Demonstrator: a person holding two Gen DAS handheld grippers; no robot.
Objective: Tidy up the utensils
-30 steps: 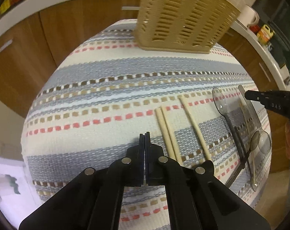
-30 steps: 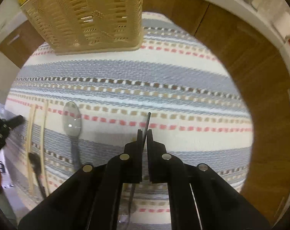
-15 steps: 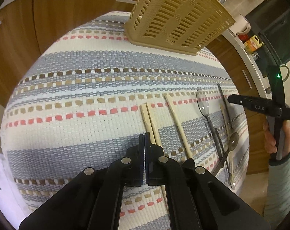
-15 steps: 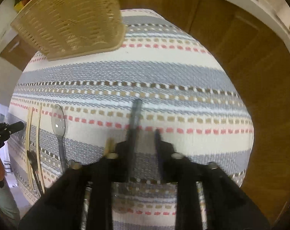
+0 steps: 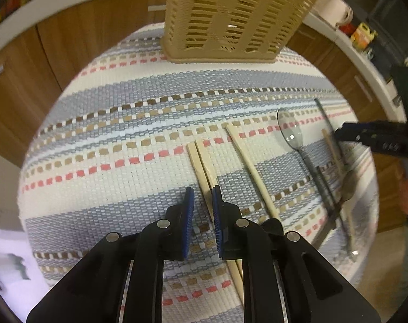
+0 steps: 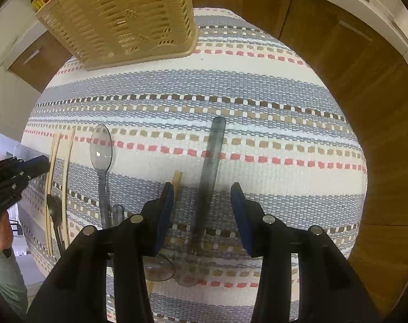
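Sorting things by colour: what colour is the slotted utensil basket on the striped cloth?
Beige, a pale tan: the basket shows best in the left wrist view.

Left tongs (image 5: 203, 199), low centre of their frame, point steeply down, jaws opening narrowly. Right tongs (image 6: 202, 197) likewise tilt down, jaws opening wider.

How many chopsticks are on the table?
4 chopsticks. Two lie side by side on the striped cloth, a third lies just right of them, and a fourth lies farther right, past the clear spoon. More may be hidden.
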